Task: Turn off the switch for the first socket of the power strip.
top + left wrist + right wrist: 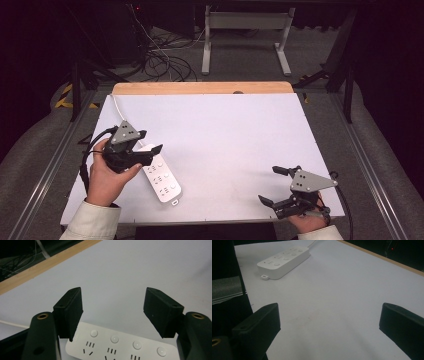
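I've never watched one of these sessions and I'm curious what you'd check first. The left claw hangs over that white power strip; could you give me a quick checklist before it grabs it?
1. Left claw open wide enough: ok, its jaws stand well apart.
2. Left claw lined up over the power strip: ok, the strip's cord end sits just below the jaws in the left gripper view.
3. Nothing held already: ok, both claws are empty.
4. Right claw out of the way: ok, open, at the table's near right, far from the strip.
5. Strip lies flat, sockets up: ok.
6. White cord free to follow: cannot tell, it runs off the table's far edge.
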Demonstrator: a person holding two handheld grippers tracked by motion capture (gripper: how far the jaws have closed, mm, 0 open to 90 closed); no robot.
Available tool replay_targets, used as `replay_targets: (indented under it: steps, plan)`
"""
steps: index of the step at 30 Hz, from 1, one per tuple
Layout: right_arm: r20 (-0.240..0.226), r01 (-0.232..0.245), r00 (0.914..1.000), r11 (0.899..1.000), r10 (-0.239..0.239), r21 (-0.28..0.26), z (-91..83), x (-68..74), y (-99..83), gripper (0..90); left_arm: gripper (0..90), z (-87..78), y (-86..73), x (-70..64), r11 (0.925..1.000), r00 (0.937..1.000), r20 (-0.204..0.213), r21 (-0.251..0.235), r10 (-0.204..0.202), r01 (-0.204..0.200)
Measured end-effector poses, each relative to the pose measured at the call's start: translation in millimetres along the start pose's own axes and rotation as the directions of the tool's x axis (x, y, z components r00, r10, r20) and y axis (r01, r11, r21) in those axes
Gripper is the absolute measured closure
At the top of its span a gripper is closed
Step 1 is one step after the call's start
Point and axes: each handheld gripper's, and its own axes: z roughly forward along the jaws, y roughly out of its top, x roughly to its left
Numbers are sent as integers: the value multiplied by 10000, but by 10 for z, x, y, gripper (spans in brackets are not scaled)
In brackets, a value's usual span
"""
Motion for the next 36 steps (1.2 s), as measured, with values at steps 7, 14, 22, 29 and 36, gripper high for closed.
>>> replay_targets:
  steps: [7, 14, 22, 29, 36]
  plan:
    - [-6, 16, 10000, 10000, -16, -13, -1, 2, 1, 38, 274, -141, -102, -16, 9978, 9996, -15, -605, 267, -268]
    - [-13, 33, 10000, 10000, -33, -3, 6, 3, 4, 37, 262, -235, -311, -6, 9864, 9996, -111, -1620, 249, -263]
    - [-21, 9, 10000, 10000, -9, 11, 12, 10, 3, 37, 252, -255, -554, -67, 9803, 9985, -303, -1908, 457, -506]
    - [-35, 69, 10000, 10000, -69, 8, 10, 14, 5, 38, 242, -247, -803, -84, 9707, 9984, -281, -2339, 500, -552]
    - [-35, 24, 10000, 10000, -24, 40, 14, 16, 3, 37, 240, -251, -1022, -57, 9677, 9984, -324, -2466, 460, -526]
